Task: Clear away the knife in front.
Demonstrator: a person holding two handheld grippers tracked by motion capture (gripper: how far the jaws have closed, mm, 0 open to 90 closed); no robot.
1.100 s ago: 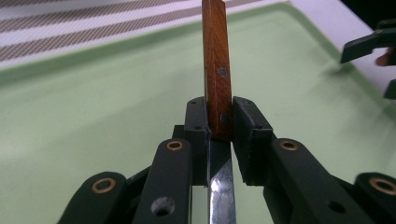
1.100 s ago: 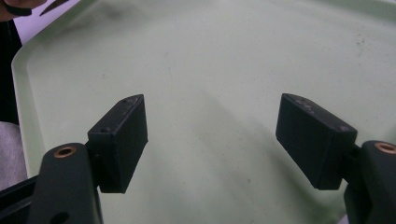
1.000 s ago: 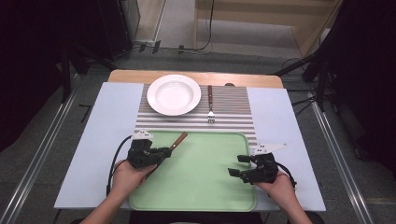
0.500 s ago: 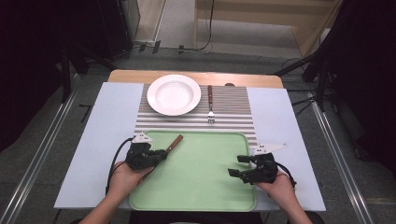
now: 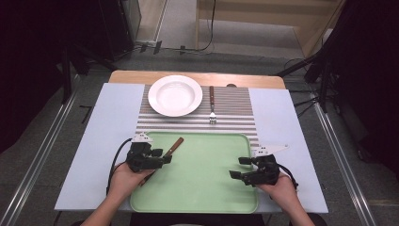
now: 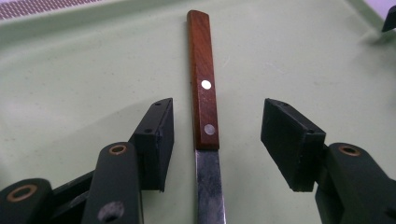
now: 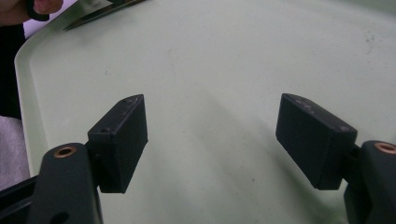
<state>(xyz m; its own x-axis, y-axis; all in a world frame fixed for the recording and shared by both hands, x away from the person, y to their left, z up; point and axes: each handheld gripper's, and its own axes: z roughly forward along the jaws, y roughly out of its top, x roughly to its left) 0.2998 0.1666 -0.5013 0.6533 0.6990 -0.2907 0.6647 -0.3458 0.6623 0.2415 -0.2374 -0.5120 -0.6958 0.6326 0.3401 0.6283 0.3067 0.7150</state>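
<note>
- High view: a green tray [image 5: 202, 197] lies at the near edge of the table, just in front of a striped mat [image 5: 235, 117].
- A white plate [image 5: 175, 95] sits on the mat, and a fork [image 5: 212, 103] lies just beside it, to the right.
- The left gripper [image 5: 162, 157] is low over the left part of the tray, held in the person's left hand [image 5: 123, 178].
- A knife [image 5: 173, 147] with a brown handle lies on the tray. Its handle sticks out past the left gripper, toward the mat.
- The right gripper [image 5: 237, 167] is over the right part of the tray, well apart from the knife. Its jaws are spread and nothing is in them.
- Left gripper view: the knife [image 6: 203, 93] lies flat on the tray [image 6: 84, 70], right between the two black jaws of the left gripper [image 6: 217, 135].
- The jaws have just been opening. Now they are spread, and there is a gap on each side of the knife, so the pads do not press on it.
- The brown handle points away from the camera, and the grey blade runs back under the gripper.
- Right gripper view: the right gripper [image 7: 210, 135] has its jaws spread wide over bare green tray [image 7: 224, 60].
- Far off in the top left corner there is a thin dark thing, likely the knife blade [image 7: 100, 13], but it is too small to be sure.
</note>
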